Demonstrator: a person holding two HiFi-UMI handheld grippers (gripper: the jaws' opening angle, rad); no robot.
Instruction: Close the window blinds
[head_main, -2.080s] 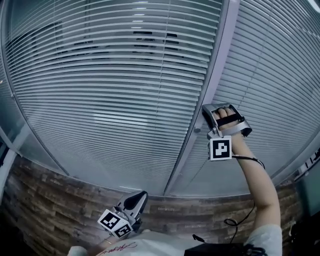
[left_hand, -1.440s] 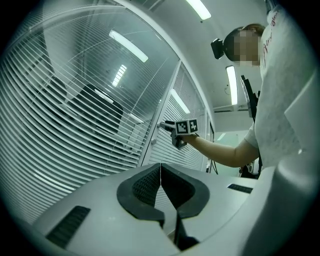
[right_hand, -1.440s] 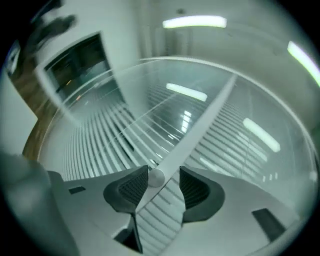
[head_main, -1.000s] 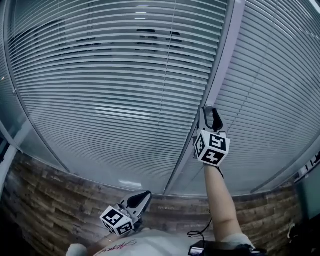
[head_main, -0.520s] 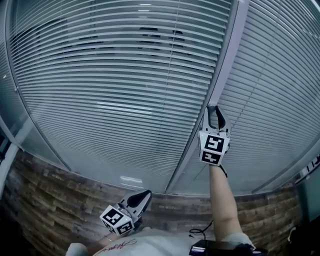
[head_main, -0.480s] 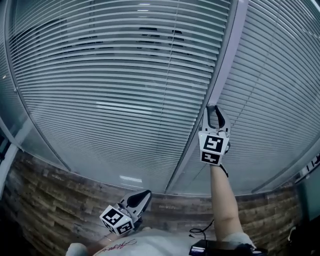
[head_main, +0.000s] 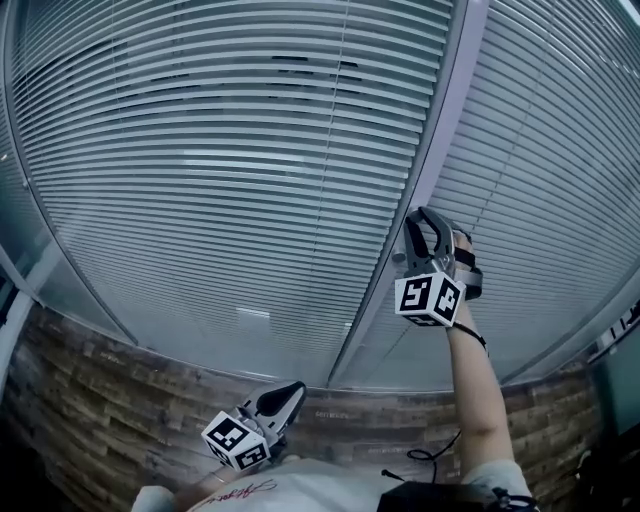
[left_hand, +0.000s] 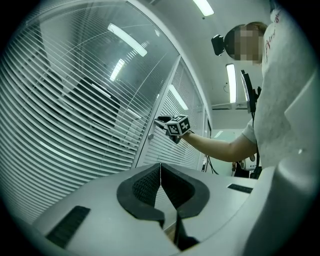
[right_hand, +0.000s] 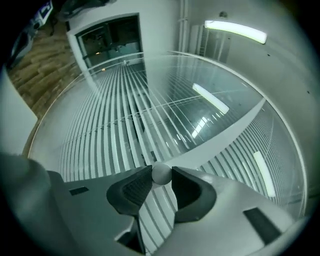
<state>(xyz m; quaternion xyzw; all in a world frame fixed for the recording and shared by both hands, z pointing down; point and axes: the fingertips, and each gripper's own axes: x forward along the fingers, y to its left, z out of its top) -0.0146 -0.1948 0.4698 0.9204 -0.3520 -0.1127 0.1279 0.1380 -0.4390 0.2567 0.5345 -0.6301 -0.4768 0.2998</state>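
1. The left blinds (head_main: 220, 170) hang behind the glass of the left pane. Their slats run crosswise with thin gaps showing between them, so I judge them not fully closed.
2. The left claw (head_main: 284, 392) sits low by the person's chest with its jaws together on nothing. It is well apart from the window, the farther of the two, and looks idle.
3. The window frame post (head_main: 440, 130) stands between the two panes, and a small round knob (right_hand: 161, 173) sticks out from it.
4. The right claw (head_main: 418, 216) is clamped on the knob. Its jaws have just been closing, and the pads press on either side of the ball. The knob lies straight ahead between the tips, with its axis in line with the way the claw points. The coming move therefore looks like a roll of the wrist, not a push or pull.
5. The right hand (head_main: 462, 262) is raised to the post, and the forearm (head_main: 480, 390) stretches up from the lower right.
6. The right blinds (head_main: 550, 170) fill the right pane, their slats also crosswise.
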